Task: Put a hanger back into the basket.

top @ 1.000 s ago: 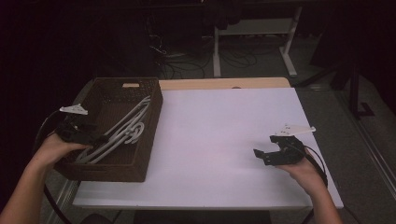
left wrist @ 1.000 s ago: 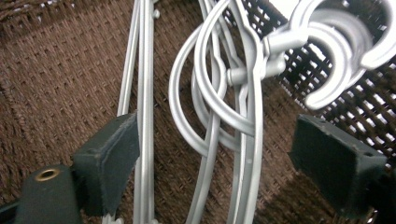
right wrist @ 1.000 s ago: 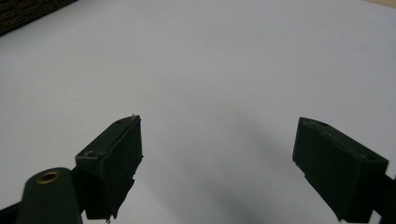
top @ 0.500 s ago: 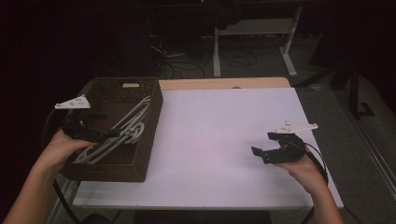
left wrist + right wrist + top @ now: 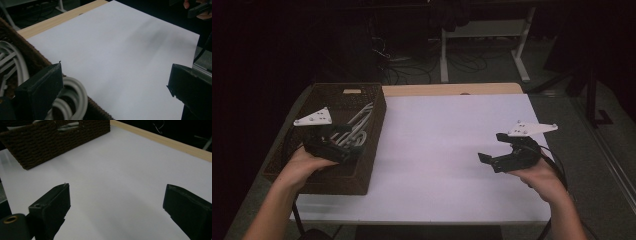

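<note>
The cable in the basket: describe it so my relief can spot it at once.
Start at the white table, then go to the dark woven basket on its left edge. Inside lies the cable, coiled in loops; it is pale grey-white, the one light thing against the brown weave.

A dark woven basket (image 5: 362, 172) sits at the table's (image 5: 452, 150) nine o'clock edge, holding coiled white cable (image 5: 357, 131). The left gripper (image 5: 343, 144) hovers over the basket's near half, fingers spread with nothing between them, its jaws having just been opening. At four o'clock, the right gripper (image 5: 492, 150) hangs above the white tabletop, fingers apart and empty, likewise just opening.
</note>
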`<state>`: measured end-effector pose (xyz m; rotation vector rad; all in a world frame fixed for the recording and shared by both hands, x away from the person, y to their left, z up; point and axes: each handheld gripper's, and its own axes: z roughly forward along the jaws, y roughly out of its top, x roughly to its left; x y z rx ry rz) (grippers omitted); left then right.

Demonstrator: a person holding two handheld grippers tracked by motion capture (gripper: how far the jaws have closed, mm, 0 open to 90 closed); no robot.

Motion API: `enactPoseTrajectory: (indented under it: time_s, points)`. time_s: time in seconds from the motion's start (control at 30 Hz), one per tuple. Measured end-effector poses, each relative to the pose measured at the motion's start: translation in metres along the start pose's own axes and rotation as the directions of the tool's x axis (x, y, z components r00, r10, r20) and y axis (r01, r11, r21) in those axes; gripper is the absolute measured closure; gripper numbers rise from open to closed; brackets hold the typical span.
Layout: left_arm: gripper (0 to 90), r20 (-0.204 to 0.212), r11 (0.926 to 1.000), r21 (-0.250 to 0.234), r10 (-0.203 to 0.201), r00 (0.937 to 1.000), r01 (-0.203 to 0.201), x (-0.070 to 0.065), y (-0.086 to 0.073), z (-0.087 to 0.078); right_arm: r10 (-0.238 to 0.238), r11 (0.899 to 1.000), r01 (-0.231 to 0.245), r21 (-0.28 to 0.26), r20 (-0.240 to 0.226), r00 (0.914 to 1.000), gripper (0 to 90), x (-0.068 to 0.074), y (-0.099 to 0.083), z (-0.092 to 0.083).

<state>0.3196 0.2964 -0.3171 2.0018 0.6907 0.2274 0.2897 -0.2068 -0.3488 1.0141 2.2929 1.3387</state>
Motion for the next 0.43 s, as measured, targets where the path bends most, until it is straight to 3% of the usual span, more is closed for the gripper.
enactPoseTrajectory:
  time_s: [0.43]
  points:
    - [0.0,0.024,0.9994,-0.033,0.011,0.9997,-0.01,-0.0092,-0.0083,0.0085,-0.024,1.0,0.024,-0.019,-0.006,0.9997,6.2,0.0013,0.0094,-0.0005]
